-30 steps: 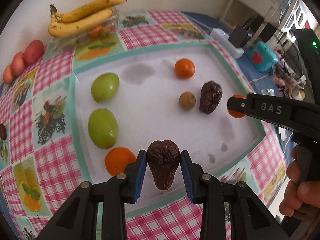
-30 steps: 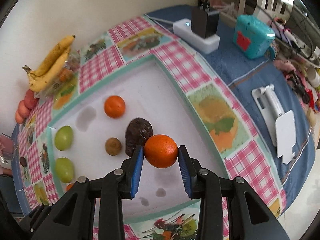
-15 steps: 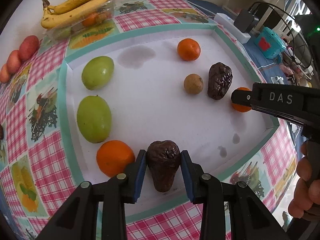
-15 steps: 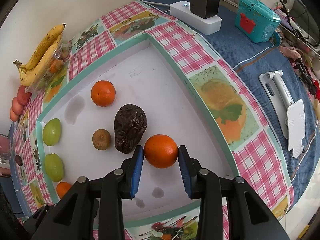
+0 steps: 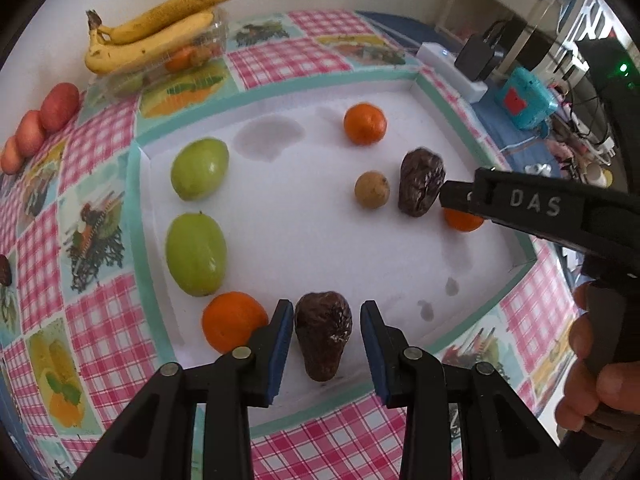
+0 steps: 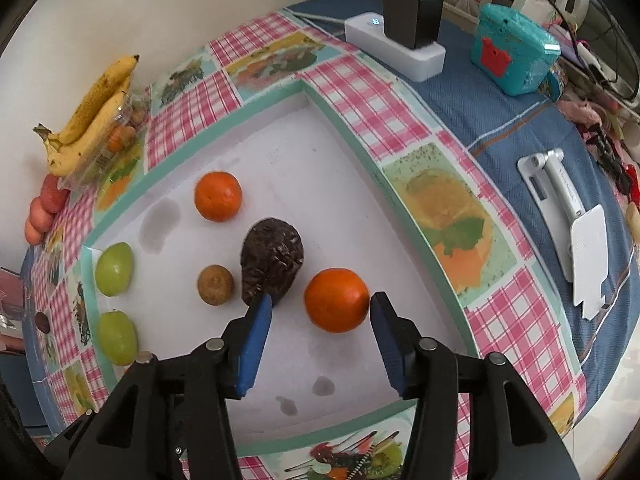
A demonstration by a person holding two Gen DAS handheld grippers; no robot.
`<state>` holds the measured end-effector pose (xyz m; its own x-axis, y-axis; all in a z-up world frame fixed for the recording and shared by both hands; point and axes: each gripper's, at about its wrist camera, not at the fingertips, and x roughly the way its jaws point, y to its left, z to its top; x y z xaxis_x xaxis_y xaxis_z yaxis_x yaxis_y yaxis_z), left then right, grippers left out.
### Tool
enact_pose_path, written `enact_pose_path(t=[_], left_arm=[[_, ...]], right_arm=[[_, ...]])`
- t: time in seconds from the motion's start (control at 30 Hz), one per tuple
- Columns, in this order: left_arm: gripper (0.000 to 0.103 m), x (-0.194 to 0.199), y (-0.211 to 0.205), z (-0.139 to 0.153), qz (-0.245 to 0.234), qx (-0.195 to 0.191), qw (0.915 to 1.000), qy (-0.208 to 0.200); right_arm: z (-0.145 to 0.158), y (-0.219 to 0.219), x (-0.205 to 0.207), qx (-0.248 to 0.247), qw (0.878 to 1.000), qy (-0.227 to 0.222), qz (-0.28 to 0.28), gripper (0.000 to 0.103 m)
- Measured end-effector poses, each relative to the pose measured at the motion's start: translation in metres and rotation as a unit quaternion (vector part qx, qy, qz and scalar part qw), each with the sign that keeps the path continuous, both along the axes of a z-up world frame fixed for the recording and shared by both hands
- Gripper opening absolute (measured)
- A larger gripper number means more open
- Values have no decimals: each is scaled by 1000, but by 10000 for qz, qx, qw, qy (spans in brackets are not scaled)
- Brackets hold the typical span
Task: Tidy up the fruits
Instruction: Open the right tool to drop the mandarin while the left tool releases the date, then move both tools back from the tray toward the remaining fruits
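left wrist view: the left gripper (image 5: 324, 334) stands with its jaws released either side of a dark wrinkled avocado (image 5: 323, 330), which rests on the white tray (image 5: 280, 208) at its near edge, just beside an orange (image 5: 233, 321). gaps show on both sides of the fruit, so the sound move looks to be a straight pull back, jaws kept wide, so neither pad nudges the avocado or the orange. two green mangoes (image 5: 196, 254) line the tray's left side

right wrist view: the right gripper (image 6: 320, 334) has its jaws parted around a second orange (image 6: 337, 300), set down on the tray beside another dark avocado (image 6: 272, 265); the right pad sits very near the peel. retreat should likely be slow, since a round orange may roll. its skin is bright and smooth, the avocado's shrivelled
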<state>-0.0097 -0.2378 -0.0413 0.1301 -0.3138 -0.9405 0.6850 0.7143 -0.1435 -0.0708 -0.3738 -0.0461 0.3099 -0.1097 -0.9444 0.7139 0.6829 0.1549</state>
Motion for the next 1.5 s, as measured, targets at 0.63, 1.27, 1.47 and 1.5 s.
enact_pose_path(t=[0.63, 1.27, 1.47, 1.5], left_arm=[[89, 65, 78, 17, 1575, 249, 9851, -648], [103, 113, 189, 52, 2657, 772, 9497, -1468], [103, 115, 226, 49, 2790, 1056, 9429, -1483], [103, 115, 230, 48, 2814, 1087, 9418, -1483]], right_arm=[[4, 10, 8, -278, 9994, -125, 162, 82], [28, 62, 31, -420, 9942, -590, 796, 96], [30, 93, 45, -343, 9910, -600, 1149, 96], [30, 98, 47, -333, 9906, -573, 1197, 96]])
